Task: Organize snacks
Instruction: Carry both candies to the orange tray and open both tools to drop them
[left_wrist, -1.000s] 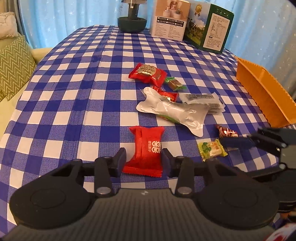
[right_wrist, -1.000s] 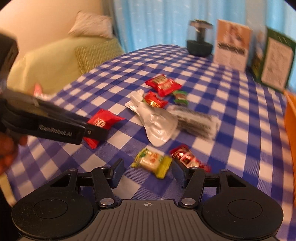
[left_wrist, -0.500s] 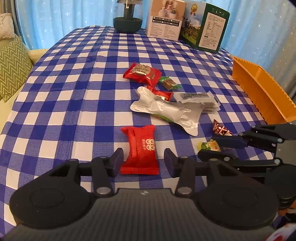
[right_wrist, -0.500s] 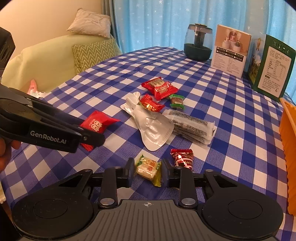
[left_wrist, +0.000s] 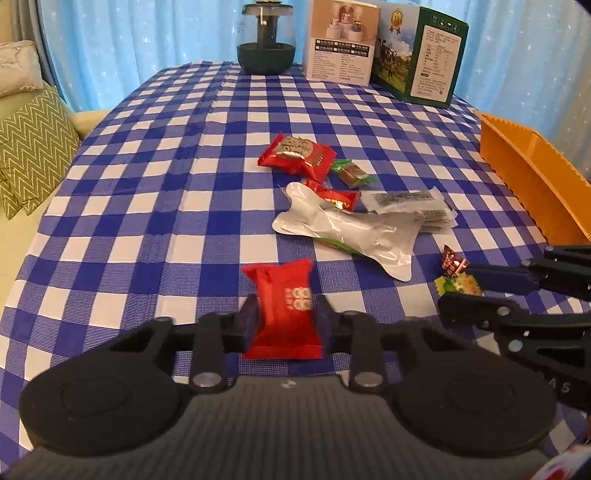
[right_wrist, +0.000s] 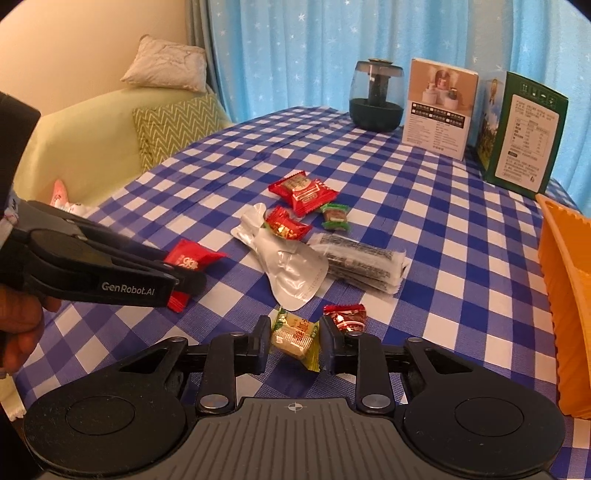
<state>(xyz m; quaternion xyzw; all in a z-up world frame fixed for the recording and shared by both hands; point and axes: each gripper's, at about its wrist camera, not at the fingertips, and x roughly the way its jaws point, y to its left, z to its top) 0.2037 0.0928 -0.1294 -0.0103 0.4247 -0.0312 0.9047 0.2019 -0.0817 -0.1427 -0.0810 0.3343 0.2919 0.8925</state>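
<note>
My left gripper (left_wrist: 286, 319) is shut on a plain red snack packet (left_wrist: 286, 306) and holds it just above the checked tablecloth; the packet also shows in the right wrist view (right_wrist: 192, 256). My right gripper (right_wrist: 293, 345) is shut on a small yellow-green candy (right_wrist: 295, 336), also seen in the left wrist view (left_wrist: 460, 284). More snacks lie mid-table: a silver pouch (left_wrist: 354, 229), a big red packet (left_wrist: 297, 157), a small red candy (right_wrist: 345, 315), a green-ended candy (right_wrist: 334, 216) and a clear dark bar pack (right_wrist: 364, 262).
An orange bin (left_wrist: 532, 173) stands at the table's right edge, also in the right wrist view (right_wrist: 565, 284). A dark glass jar (left_wrist: 266, 38) and two cartons (left_wrist: 341, 44) stand at the far edge. A green sofa with cushions (right_wrist: 173, 123) is on the left.
Both grippers have closed: the left on the red packet, the right on the yellow-green candy. Both packets now sit lifted between the fingers.
</note>
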